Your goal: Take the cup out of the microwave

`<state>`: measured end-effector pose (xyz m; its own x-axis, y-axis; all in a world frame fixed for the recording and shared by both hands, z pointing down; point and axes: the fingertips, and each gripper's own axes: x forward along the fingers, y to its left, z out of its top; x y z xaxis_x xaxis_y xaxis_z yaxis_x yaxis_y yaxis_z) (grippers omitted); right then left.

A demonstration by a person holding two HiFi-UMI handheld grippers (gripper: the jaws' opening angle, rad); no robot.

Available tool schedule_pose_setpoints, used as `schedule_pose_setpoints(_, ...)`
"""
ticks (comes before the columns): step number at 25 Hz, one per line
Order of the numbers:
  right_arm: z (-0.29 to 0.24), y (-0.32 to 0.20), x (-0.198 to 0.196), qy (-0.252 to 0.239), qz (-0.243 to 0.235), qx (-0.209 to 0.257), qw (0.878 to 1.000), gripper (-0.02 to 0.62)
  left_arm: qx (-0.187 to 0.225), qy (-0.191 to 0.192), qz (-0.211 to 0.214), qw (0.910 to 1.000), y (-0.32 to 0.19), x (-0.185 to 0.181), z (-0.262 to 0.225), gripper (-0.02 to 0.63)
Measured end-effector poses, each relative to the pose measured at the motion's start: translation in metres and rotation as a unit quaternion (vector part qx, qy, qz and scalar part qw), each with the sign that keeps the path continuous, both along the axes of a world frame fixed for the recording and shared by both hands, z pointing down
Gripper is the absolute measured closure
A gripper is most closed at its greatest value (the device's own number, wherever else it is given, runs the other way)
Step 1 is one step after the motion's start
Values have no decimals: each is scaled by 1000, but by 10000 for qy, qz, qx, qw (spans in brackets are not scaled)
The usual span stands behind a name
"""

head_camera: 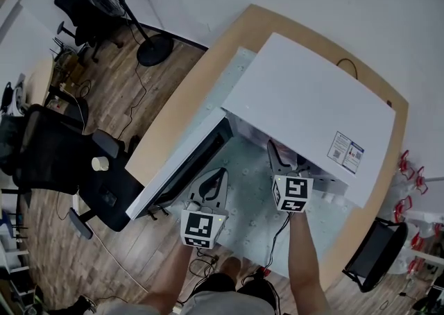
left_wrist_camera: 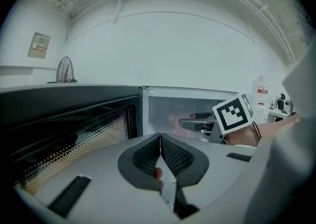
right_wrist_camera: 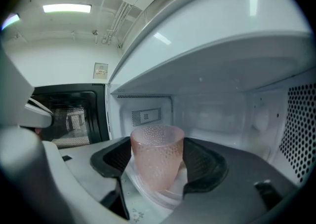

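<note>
Door [head_camera: 182, 166] of the white microwave [head_camera: 312, 105] hangs swung wide to the left, its dark mesh window facing the opening. That leaves the cavity clear for a straight reach in. Just beside the door, over the patterned mat [head_camera: 243, 189] on the wooden table [head_camera: 208, 64], the left gripper [left_wrist_camera: 160, 141] hovers with its jaws pressed together and nothing between them. It seems parked there to keep out of the way, since the door needs no holding.

Further right, the right gripper [head_camera: 279, 161] pokes into the cavity under the microwave's top, angled slightly downward. Its jaws are spread wide, one pad on each side of the pink cup [right_wrist_camera: 157, 161], and neither pad looks to be pressing on the wall yet. The cup stands upright on the glass turntable [right_wrist_camera: 148, 194] inside the microwave, near the front of the cavity, framed squarely between the pads. That placement reads as a lined-up side grasp: the wide spread suits the cup's round body, and the low, near-level approach keeps the jaws under the cavity roof. The likely next step is to close gently, since the thin dimpled wall may flex or slip, then lift and draw it out.
</note>
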<state>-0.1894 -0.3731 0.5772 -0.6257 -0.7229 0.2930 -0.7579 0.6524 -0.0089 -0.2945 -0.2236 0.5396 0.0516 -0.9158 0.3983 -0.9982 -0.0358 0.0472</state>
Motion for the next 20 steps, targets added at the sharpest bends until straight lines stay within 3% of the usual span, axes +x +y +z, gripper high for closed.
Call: schedule_pose_setpoints(20, -38, 50, 19, -370, -192, 170, 9990, 261, 166, -129, -47, 9998, 33, 19, -24, 581)
